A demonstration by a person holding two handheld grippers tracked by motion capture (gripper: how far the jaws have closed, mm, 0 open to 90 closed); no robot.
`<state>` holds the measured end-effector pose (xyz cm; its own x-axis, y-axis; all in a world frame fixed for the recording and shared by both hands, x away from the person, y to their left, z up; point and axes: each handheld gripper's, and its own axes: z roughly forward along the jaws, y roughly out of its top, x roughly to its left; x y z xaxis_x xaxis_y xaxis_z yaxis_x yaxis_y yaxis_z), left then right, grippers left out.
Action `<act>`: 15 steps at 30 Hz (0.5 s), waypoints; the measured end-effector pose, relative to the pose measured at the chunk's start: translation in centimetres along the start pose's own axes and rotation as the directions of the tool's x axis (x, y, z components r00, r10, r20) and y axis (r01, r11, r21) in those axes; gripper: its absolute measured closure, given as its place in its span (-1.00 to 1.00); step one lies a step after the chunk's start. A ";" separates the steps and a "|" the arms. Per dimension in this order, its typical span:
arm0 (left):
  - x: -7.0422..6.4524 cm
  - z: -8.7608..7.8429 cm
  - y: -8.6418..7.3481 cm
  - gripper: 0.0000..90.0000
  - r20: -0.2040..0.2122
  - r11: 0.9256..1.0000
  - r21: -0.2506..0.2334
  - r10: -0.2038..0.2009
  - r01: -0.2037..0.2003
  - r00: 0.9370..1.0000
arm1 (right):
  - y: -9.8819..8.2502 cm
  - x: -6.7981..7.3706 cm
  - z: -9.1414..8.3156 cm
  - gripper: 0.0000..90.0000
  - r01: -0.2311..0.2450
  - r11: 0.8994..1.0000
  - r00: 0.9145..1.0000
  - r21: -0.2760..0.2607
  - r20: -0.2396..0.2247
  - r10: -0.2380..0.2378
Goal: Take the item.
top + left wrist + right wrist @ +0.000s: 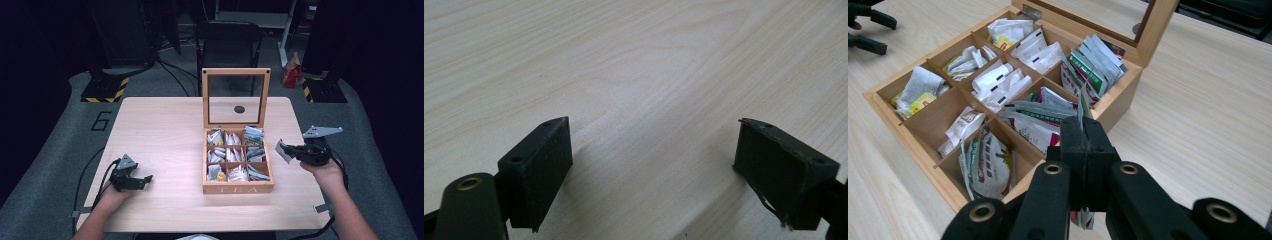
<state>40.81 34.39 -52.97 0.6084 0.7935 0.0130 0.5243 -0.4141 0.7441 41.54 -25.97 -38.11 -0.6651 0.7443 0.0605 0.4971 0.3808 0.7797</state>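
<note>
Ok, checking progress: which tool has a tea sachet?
The right tool: its jaws are shut on a sachet beside the tea box, while the left tool stands open over bare table.

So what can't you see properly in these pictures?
- Print on the packet in the right gripper: edge-on in the right gripper view, its lower end behind the jaws.
- Same packet in the high view: too small to read.
- Packets deep in the tea box: upper ones cover them.
- Lettering on the box front: too small and faint to read for sure.
- Left gripper: open over bare table.
</note>
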 end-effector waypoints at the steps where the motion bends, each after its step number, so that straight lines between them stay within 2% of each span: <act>1: 0.0 0.0 0.0 -0.67 0.000 1.000 0.000 0.000 0.000 1.000 | -0.1 -0.1 0.0 0.99 0.001 1.000 1.000 -0.001 0.003 -0.001; 15: 0.0 0.0 0.0 -0.67 0.000 1.000 0.001 -0.001 0.001 1.000 | -1.4 -1.6 -0.3 0.99 -0.043 0.999 0.998 -0.006 0.050 0.043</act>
<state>40.80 34.39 -52.97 0.6079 0.7940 0.0119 0.5258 -0.4137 0.7432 41.70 -27.87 -39.14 -0.6140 0.7868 0.0629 0.5222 0.3452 0.7798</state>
